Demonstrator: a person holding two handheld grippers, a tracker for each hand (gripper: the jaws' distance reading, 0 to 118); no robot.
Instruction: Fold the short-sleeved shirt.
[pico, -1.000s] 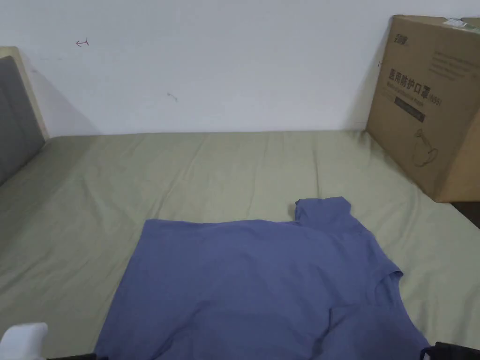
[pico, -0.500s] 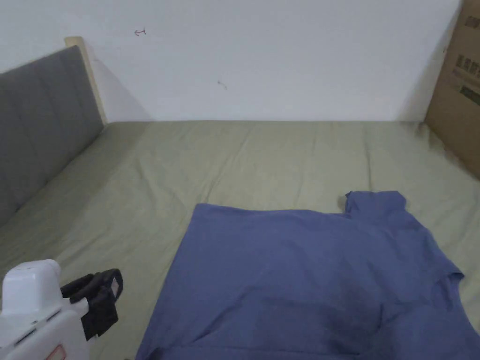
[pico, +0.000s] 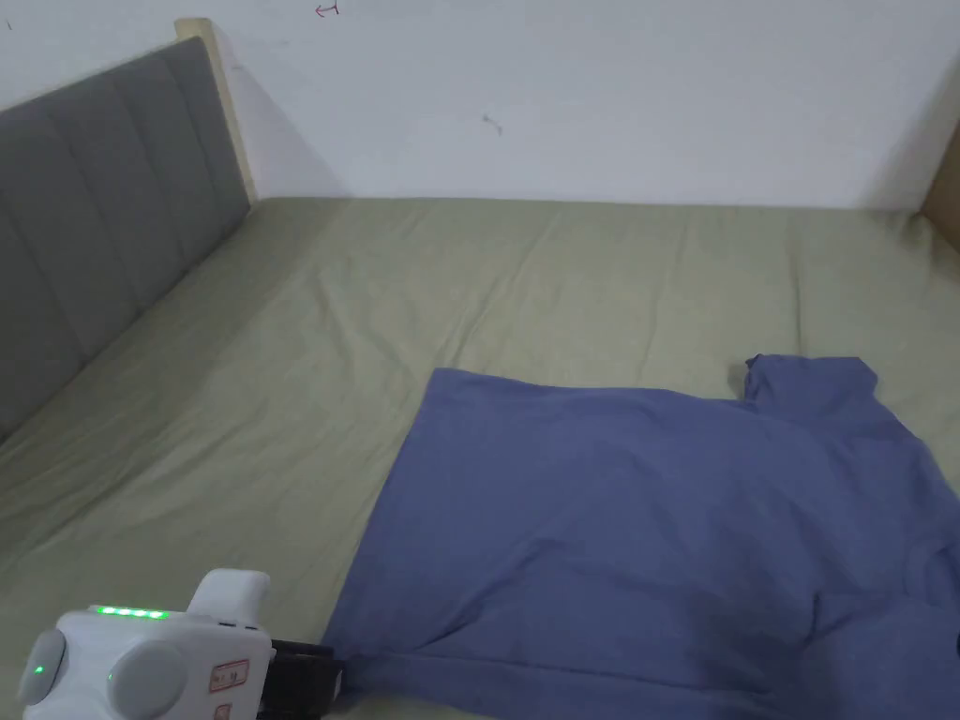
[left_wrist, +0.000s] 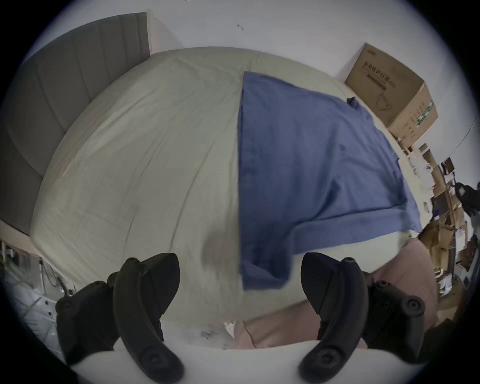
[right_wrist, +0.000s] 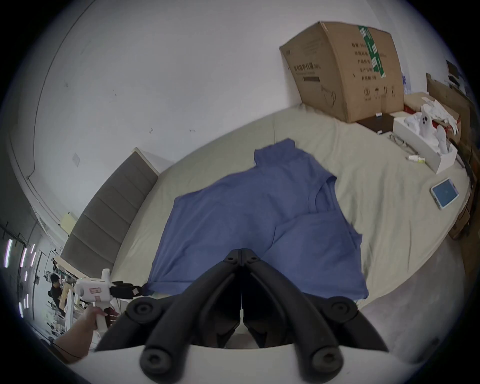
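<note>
A blue short-sleeved shirt (pico: 637, 525) lies flat on the green bed sheet (pico: 469, 281), its hem to the left and its collar to the right. The far sleeve (pico: 811, 380) sticks out, and the near sleeve (right_wrist: 319, 249) lies folded over the body. My left gripper (pico: 330, 671) is open, low at the shirt's near hem corner. In the left gripper view that corner (left_wrist: 262, 272) lies just beyond the wide gap of the gripper (left_wrist: 240, 267). My right gripper (right_wrist: 241, 252) is shut above the shirt's (right_wrist: 233, 213) near edge, with nothing seen between its jaws.
A grey padded headboard (pico: 94, 206) stands at the left end of the bed, against the white wall. A large cardboard box (right_wrist: 345, 70) sits at the far right corner. A white open box (right_wrist: 426, 150) and a blue-screened device (right_wrist: 444, 196) lie right of the shirt.
The head camera has swung left and down. My left gripper has come in from the open sheet to the shirt's near hem corner.
</note>
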